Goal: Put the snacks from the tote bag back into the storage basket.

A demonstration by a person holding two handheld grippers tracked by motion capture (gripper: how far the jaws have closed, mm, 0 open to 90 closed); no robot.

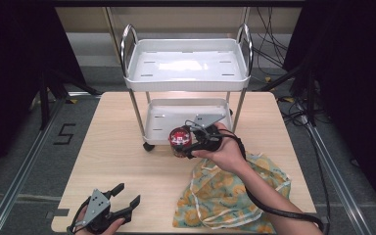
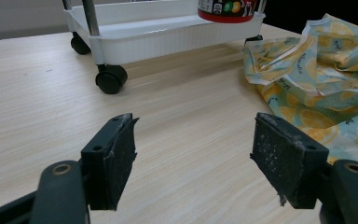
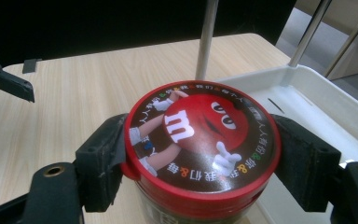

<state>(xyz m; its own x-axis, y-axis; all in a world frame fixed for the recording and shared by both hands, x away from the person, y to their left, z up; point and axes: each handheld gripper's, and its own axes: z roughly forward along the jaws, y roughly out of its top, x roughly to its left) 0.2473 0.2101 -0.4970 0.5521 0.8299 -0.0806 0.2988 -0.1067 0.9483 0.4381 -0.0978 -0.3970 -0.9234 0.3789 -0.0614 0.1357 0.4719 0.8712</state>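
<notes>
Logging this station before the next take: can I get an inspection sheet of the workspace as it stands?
Surface: light wooden table, bare apart from the items below.
Job's things: red-lidded candy jar, held at the front edge of the lower tray of the white two-tier cart; both trays otherwise bare.
Clutter: lemon-print cloth, crumpled at the near right.
Grippers: right gripper shut on the jar; left gripper open, holding nothing, at the near left.
Cables: black cable along the right forearm; more on the floor, far right.
Surroundings: grey floor, dark curtains.

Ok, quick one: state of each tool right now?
Left tool: open, holding nothing, low over the table.
Right tool: closed on the red-lidded jar, at the cart's lower tray.
</notes>
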